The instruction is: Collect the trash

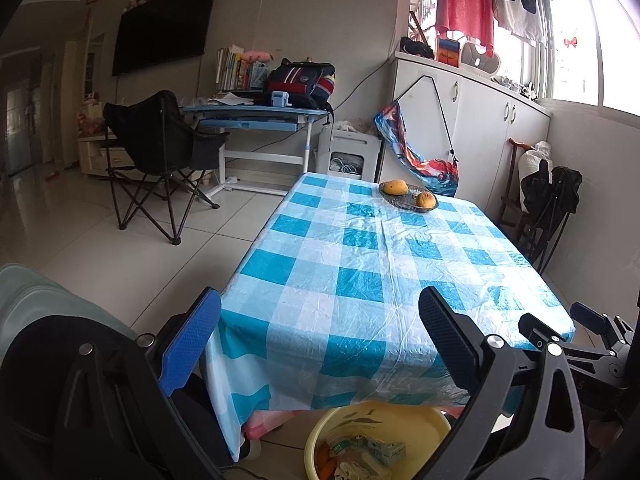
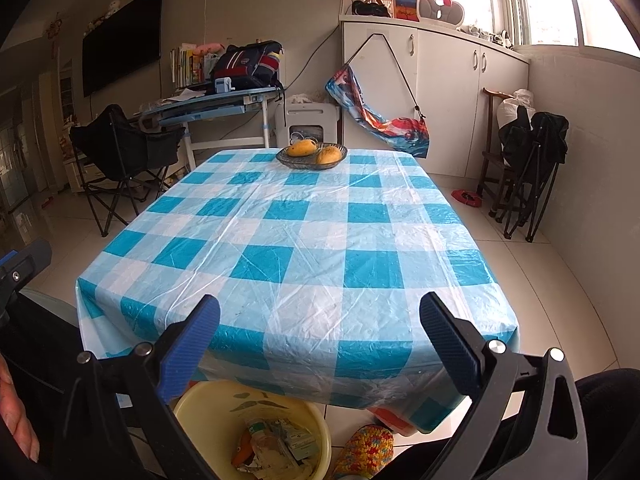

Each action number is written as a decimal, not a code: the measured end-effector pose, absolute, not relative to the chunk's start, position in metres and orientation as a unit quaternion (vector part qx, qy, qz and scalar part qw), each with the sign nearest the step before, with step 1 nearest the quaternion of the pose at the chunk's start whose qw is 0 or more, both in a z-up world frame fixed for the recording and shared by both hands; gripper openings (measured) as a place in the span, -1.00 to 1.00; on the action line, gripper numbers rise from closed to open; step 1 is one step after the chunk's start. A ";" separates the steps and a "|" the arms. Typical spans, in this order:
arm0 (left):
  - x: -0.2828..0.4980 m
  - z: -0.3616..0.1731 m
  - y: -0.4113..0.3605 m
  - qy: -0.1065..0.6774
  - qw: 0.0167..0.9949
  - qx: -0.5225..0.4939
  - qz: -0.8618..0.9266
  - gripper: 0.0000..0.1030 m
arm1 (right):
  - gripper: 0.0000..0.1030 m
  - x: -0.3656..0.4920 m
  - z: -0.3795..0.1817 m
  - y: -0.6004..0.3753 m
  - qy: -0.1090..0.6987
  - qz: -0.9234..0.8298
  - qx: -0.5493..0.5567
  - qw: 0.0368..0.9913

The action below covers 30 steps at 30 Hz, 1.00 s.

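— Now, item one: where is the trash?
— Bottom centre of both views: round yellow plastic basin on the floor at the near edge of the blue-and-white checked counter, holding crumpled wrappers and cartons.
— Hand-held grippers?
— Left hand-held gripper released, fingers spread, empty. Right hand-held gripper likewise.
— Counter contents?
— Dark oval dish with two yellow mangoes, far end.

Checked table, fruit bowl, floor basin
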State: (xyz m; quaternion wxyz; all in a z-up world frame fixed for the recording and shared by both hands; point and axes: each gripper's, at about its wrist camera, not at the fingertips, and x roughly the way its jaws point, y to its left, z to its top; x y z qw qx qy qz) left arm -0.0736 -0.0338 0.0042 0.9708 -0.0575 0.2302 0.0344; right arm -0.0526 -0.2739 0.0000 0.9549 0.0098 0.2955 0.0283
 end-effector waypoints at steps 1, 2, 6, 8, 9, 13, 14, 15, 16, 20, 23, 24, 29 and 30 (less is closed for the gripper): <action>-0.074 0.005 -0.035 0.228 0.971 -0.055 0.034 0.85 | 0.86 -0.052 0.000 -0.274 0.296 0.027 0.010 0.955; -0.075 0.005 -0.036 0.226 0.972 -0.052 0.033 0.85 | 0.86 -0.052 -0.001 -0.275 0.297 0.025 0.009 0.955; -0.077 0.007 -0.044 0.219 0.975 -0.034 0.028 0.85 | 0.86 -0.052 -0.001 -0.277 0.299 0.022 0.012 0.954; -0.078 0.007 -0.047 0.216 0.976 -0.024 0.027 0.85 | 0.86 -0.052 -0.001 -0.278 0.296 0.021 0.015 0.955; -0.078 0.007 -0.048 0.215 0.976 -0.020 0.027 0.85 | 0.86 -0.052 0.000 -0.279 0.295 0.021 0.015 0.955; -0.078 0.007 -0.049 0.213 0.976 -0.016 0.029 0.86 | 0.86 -0.052 0.000 -0.281 0.295 0.021 0.020 0.955; -0.078 0.007 -0.048 0.214 0.976 -0.017 0.030 0.86 | 0.86 -0.053 0.000 -0.281 0.295 0.021 0.021 0.955; -0.078 0.007 -0.048 0.215 0.976 -0.017 0.031 0.86 | 0.86 -0.053 0.000 -0.282 0.295 0.021 0.021 0.955; -0.078 0.007 -0.048 0.217 0.976 -0.016 0.031 0.86 | 0.86 -0.053 0.000 -0.282 0.295 0.020 0.022 0.955; -0.076 0.005 -0.050 0.223 0.974 -0.009 0.030 0.86 | 0.86 -0.052 0.000 -0.283 0.297 0.022 0.024 0.954; -0.076 0.004 -0.051 0.223 0.974 -0.005 0.031 0.86 | 0.86 -0.052 0.001 -0.282 0.296 0.023 0.023 0.955; -0.076 0.004 -0.052 0.224 0.974 -0.004 0.031 0.86 | 0.86 -0.052 0.001 -0.282 0.296 0.023 0.023 0.955; -0.075 0.004 -0.051 0.228 0.973 -0.005 0.034 0.86 | 0.86 -0.052 0.000 -0.282 0.299 0.024 0.023 0.954; -0.075 0.004 -0.051 0.228 0.973 -0.005 0.035 0.86 | 0.86 -0.051 -0.001 -0.282 0.300 0.024 0.023 0.953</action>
